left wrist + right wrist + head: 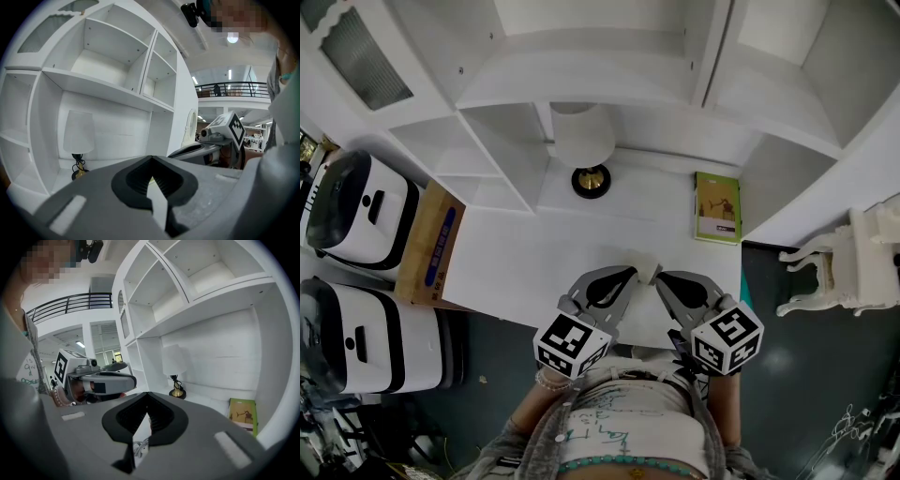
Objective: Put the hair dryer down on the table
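While the left hand-held gripper [632,273] and right hand-held gripper [660,278] hold jaws pressed together on nothing, the pale hair dryer [643,264] apparently rests on the tabletop [534,253] at their 12 o'clock; placement seems done.

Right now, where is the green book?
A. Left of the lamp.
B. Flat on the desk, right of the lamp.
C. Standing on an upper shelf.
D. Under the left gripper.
B: the head view shows the green book lying flat on the desk, right of the lamp.
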`<control>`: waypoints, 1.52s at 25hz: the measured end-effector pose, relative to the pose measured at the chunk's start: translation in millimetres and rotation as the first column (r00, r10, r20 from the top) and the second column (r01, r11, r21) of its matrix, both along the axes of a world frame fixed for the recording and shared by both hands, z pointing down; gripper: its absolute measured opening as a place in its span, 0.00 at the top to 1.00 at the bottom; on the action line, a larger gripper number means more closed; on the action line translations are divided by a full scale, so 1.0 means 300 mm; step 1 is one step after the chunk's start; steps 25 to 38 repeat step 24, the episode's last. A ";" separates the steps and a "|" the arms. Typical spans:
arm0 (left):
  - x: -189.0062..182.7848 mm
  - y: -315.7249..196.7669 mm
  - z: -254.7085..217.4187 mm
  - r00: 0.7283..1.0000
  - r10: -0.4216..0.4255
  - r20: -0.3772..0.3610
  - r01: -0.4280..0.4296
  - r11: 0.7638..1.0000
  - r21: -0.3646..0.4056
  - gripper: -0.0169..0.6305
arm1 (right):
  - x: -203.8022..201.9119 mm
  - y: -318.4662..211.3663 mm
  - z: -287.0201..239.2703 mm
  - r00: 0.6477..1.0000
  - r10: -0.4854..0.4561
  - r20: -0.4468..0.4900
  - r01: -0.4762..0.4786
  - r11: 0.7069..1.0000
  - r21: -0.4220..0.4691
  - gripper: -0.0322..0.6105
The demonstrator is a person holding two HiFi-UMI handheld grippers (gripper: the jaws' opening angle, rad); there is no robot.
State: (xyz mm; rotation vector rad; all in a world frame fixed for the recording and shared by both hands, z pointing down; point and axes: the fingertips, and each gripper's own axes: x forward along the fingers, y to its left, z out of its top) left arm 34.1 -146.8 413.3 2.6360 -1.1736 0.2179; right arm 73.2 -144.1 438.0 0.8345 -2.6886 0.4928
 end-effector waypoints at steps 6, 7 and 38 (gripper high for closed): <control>0.002 -0.001 -0.001 1.000 0.003 -0.001 -0.003 1.000 0.000 0.97 | -0.001 0.003 0.004 1.000 -0.002 -0.001 0.002 1.000 -0.005 0.91; 0.002 -0.002 0.000 1.000 0.002 -0.001 -0.002 1.000 -0.001 0.97 | -0.002 0.003 0.006 1.000 -0.002 -0.003 0.002 1.000 -0.005 0.91; -0.009 -0.023 0.009 1.000 -0.009 0.003 0.009 1.000 -0.011 0.97 | 0.016 -0.005 0.013 1.000 0.006 -0.011 -0.006 1.000 -0.004 0.91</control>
